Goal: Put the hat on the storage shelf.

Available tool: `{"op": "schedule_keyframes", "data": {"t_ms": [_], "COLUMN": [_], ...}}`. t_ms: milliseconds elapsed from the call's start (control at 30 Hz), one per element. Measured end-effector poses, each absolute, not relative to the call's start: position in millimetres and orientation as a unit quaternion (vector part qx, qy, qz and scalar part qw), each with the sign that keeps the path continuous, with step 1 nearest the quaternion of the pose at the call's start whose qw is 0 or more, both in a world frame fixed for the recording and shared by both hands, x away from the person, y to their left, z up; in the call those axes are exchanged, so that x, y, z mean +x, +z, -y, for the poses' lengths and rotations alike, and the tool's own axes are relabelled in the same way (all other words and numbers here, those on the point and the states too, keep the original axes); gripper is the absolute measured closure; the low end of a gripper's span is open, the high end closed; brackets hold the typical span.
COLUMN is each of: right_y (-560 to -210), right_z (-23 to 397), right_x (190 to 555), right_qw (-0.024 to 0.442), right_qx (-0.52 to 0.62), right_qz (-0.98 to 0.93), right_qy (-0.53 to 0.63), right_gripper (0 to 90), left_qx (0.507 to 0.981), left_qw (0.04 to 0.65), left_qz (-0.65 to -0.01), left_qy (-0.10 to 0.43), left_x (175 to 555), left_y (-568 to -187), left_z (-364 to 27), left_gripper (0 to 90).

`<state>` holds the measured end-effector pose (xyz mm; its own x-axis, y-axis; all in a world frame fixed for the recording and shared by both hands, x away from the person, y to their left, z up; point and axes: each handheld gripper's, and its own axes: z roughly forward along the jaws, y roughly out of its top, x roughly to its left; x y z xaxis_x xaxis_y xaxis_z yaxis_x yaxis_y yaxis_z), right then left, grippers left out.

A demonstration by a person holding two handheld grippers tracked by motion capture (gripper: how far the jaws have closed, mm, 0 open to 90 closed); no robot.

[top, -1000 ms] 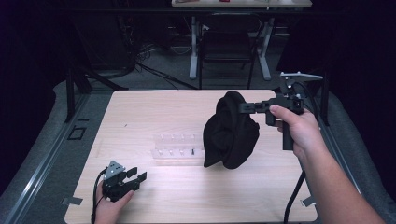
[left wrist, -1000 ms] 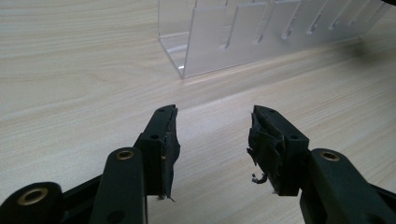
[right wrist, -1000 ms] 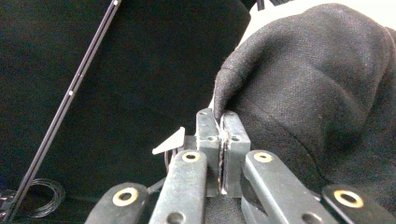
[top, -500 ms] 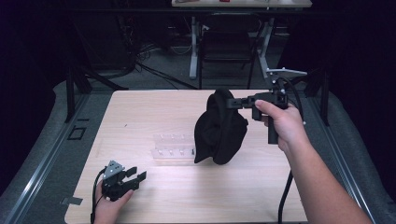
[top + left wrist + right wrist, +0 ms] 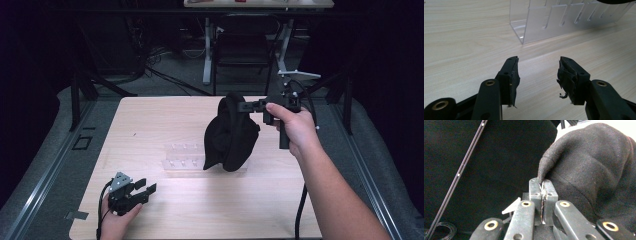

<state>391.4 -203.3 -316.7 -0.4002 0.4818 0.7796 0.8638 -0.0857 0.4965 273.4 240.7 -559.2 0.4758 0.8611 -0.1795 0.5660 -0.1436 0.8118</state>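
Right tongs (image 5: 543, 185) first: jaws pressed tight together, a fold of the black cloth (image 5: 596, 172) pinched between them, no daylight in the gap. From the high view, the right tongs (image 5: 248, 106) carry that cloth (image 5: 231, 135) in the air, and here is the change: over the last second the whole bundle has swung from about three o'clock on the desk in toward the centre. The hand (image 5: 295, 125) has come with it, moving leftward across the far half of the desk (image 5: 150, 120).

The cloth's lower edge now hangs right over the near end of the clear slotted rack (image 5: 182, 156), hiding part of it. Whether fabric touches plastic, I cannot tell from here.

Over at seven o'clock, the left tongs (image 5: 142, 190) sit low by the desk's near edge, exactly where they were a second ago. In the left gripper view the left tongs (image 5: 537, 72) gape wide, nothing between them, bare wood under them, and the rack (image 5: 564, 20) stands ahead at roughly one o'clock.

My read: the cloth is being brought within reach of the idle hand, so a two-handed grab looks likely. The risk is the dangling hem snagging the rack.
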Motion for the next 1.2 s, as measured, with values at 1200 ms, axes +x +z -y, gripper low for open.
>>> {"op": "schedule_keyframes", "data": {"t_ms": [1200], "right_y": [-325.0], "right_z": [180.5], "right_x": [405.2], "right_qw": [0.185], "right_qx": [-0.512], "right_qz": [0.651], "right_qy": [-0.529], "right_gripper": [88.8], "left_qx": [0.744], "left_qw": [0.468], "left_qz": [-0.447], "left_qy": [0.164], "left_x": [274.2], "left_y": [-534.8], "left_z": [-215.5], "left_gripper": [52.1]}}
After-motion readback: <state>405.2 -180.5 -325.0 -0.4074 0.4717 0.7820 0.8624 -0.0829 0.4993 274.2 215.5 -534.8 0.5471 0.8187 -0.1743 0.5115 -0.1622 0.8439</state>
